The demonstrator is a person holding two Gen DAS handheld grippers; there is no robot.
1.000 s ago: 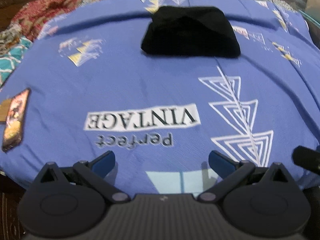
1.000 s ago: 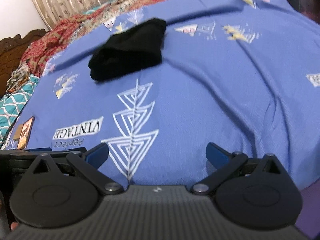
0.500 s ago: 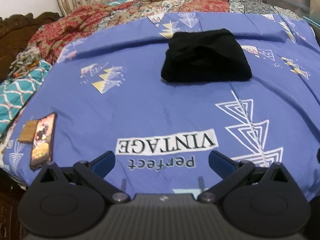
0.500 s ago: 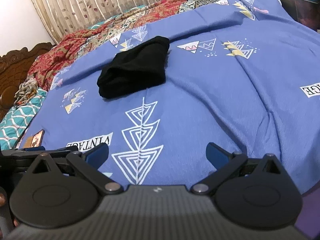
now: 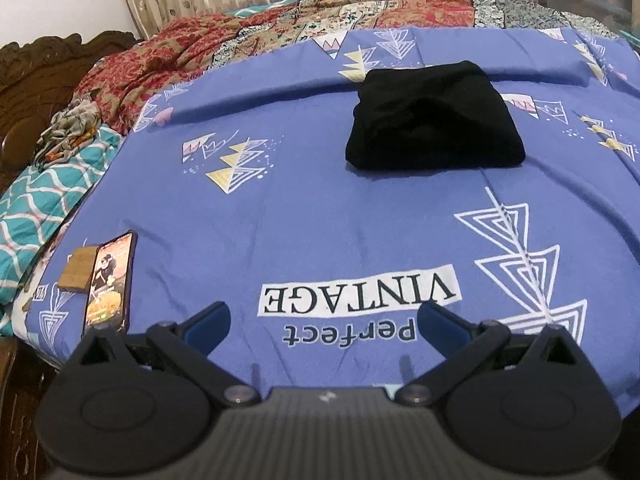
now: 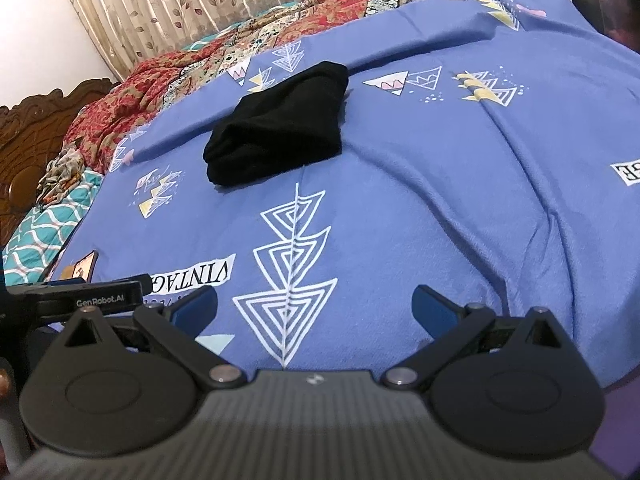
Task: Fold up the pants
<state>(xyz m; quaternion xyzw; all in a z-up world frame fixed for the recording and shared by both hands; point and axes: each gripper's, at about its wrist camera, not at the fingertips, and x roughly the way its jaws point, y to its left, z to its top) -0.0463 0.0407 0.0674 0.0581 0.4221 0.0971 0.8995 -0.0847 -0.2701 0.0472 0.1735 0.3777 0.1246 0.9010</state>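
Currently, I hold the left gripper (image 5: 322, 322) and right gripper (image 6: 314, 306) spread wide and empty above the near edge of the bed. The black pants (image 5: 434, 120) (image 6: 278, 124) lie folded on the blue bedsheet (image 5: 320, 216), well apart from both. A phone (image 5: 109, 280) rests at the sheet's left edge.

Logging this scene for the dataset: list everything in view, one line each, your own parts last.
Folded black fabric pants: one, black, far middle of the bed.
Blue printed cotton bedsheet: one, blue, covering the bed.
Red patterned quilt: one, red, far-left end.
Teal wavy-patterned blanket: one, teal and white, left edge.
Glossy rectangular smartphone: one, screen lit, near-left on the sheet.
Small wooden block: one, brown, beside the phone.
Beige leaf-print curtain: one, behind the bed.
Left tool: black, blue pads, open, empty.
Right tool: same, open, empty.
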